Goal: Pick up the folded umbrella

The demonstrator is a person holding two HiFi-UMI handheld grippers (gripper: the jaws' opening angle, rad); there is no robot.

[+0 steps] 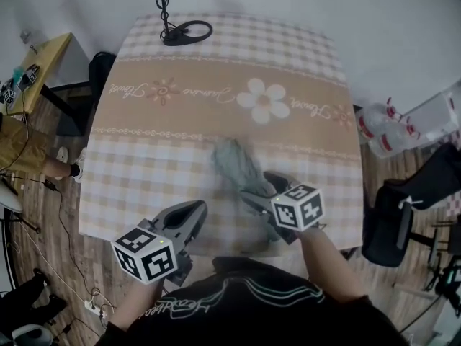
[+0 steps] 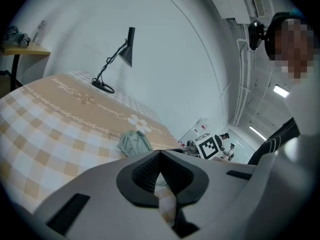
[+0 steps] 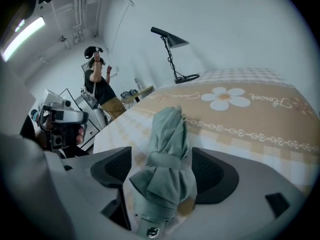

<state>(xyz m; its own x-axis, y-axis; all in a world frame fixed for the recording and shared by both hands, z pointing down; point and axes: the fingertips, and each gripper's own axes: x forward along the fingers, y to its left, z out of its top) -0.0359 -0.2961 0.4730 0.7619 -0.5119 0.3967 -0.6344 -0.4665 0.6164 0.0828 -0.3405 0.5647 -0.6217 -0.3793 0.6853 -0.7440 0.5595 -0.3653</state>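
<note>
The right tongs [image 3: 162, 168] are straddling, released, the grey-green folded umbrella [image 1: 234, 161] lying on the checked table [image 1: 180, 121], while the left tongs [image 1: 189, 212] are hovering clenched, empty.

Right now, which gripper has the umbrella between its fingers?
The right gripper: its open fingers straddle the folded umbrella without pressing. The left gripper is shut and empty.

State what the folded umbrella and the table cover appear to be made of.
The folded umbrella looks like thin synthetic cloth, perhaps nylon or polyester: grey-green, matte, in soft creased folds cinched by a strap. The table cover looks like printed fabric or vinyl: checks and flowers, smooth, little shine; which, I cannot tell.
</note>
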